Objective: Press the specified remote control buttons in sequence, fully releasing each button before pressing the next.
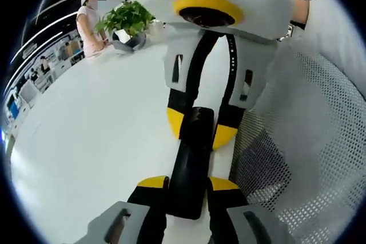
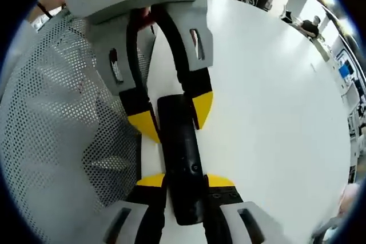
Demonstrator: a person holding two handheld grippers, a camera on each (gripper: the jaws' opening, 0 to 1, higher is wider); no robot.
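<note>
1. In the left gripper view, a long black remote control (image 1: 191, 161) lies lengthwise over a white table (image 1: 86, 152), clamped at both ends by two yellow-tipped grippers.
2. The left gripper (image 1: 187, 186) rises at the near end, its jaws drawn in against the sides of the remote's near end.
3. The right gripper (image 1: 201, 127) reaches in from the far side, its yellow tips pressed on either side of the remote's far end.
4. In the right gripper view the same hold appears reversed: the right gripper (image 2: 186, 184) pinches the remote control (image 2: 182, 158) at the near end, and the left gripper (image 2: 171, 112) closes on the far end.
5. A white perforated mesh surface (image 1: 309, 141) lies to the right of the remote in the left gripper view.
6. At the table's far left edge stand a green potted plant (image 1: 127, 16) and a person (image 1: 88, 24) in a light top.
7. More people (image 2: 311, 25) sit far beyond the table (image 2: 274, 101) in the right gripper view.
</note>
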